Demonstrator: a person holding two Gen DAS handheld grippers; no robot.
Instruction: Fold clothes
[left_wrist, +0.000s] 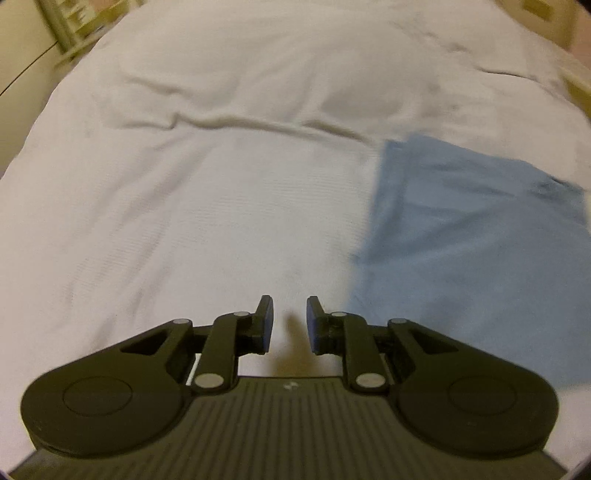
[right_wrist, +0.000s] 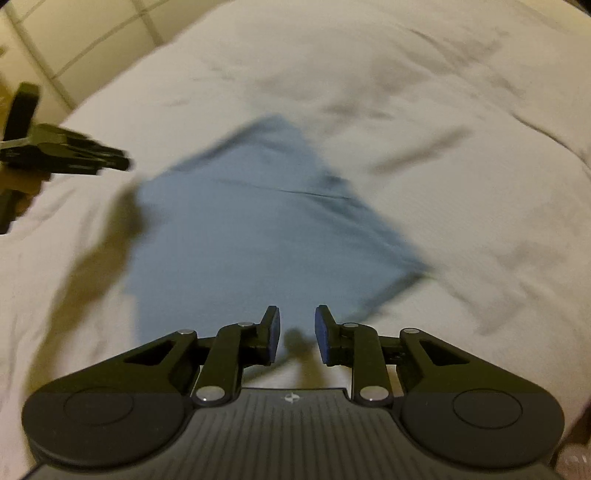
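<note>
A light blue garment (right_wrist: 266, 229) lies folded flat on a white bedsheet (right_wrist: 443, 110). In the left wrist view the same blue garment (left_wrist: 472, 251) fills the right side. My left gripper (left_wrist: 290, 317) hovers over bare sheet just left of the garment's edge, open, with nothing between its fingers. My right gripper (right_wrist: 297, 328) hangs above the garment's near corner, open and empty. The left gripper (right_wrist: 110, 162) also shows from the side at the left edge of the right wrist view, above the sheet and left of the garment. Both views are blurred by motion.
The wrinkled white bedsheet (left_wrist: 184, 184) covers the bed in both views. A tiled floor (right_wrist: 74, 44) lies beyond the bed's far left edge. Shelving or furniture (left_wrist: 70, 29) stands at the upper left past the bed.
</note>
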